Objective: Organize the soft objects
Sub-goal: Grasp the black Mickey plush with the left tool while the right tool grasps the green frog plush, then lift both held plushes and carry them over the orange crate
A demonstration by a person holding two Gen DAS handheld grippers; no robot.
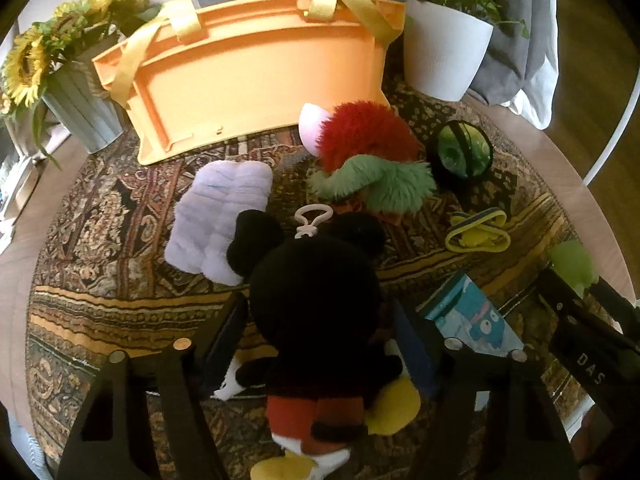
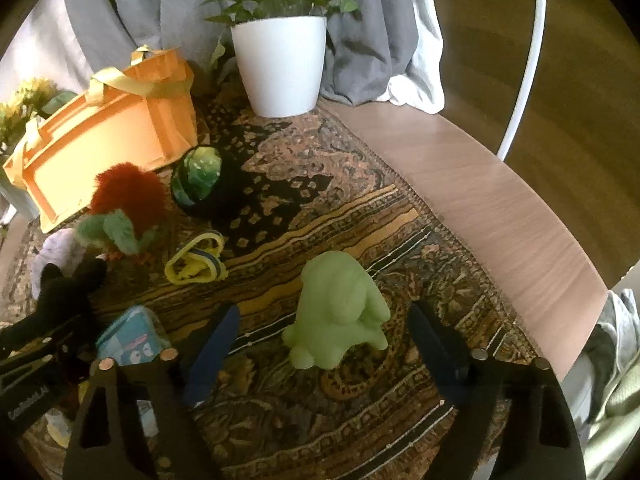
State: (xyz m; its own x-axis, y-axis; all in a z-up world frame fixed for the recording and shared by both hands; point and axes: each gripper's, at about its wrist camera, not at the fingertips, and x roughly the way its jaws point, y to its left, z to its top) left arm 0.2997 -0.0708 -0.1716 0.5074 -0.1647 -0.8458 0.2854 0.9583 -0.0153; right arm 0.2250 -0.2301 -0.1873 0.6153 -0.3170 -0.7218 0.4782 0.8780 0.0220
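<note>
In my left wrist view, my left gripper (image 1: 320, 344) stands with fingers apart around the black mouse plush (image 1: 316, 300) on the rug (image 1: 120, 280), while in the right view my right gripper (image 2: 320, 348) is spread wide, the green plush (image 2: 340, 312) between its fingers toward 12 o'clock.

Round wooden table (image 2: 500, 216), largely covered by a patterned rug (image 2: 320, 216). On the rug, taking the orange basket (image 1: 256, 76) at the far side as landmark: white plant pot (image 1: 444, 56) just right of it, ribbed sunflower vase (image 1: 86, 112) just left. Nearer than the basket: lilac fluffy cloth (image 1: 218, 216), red-and-green fuzzy toy (image 1: 368, 156), black mouse plush (image 1: 320, 320). Nearer and to its right: green ball (image 1: 460, 150), yellow bands (image 1: 476, 232), light-green figure (image 2: 340, 312), blue packet (image 1: 476, 316).
</note>
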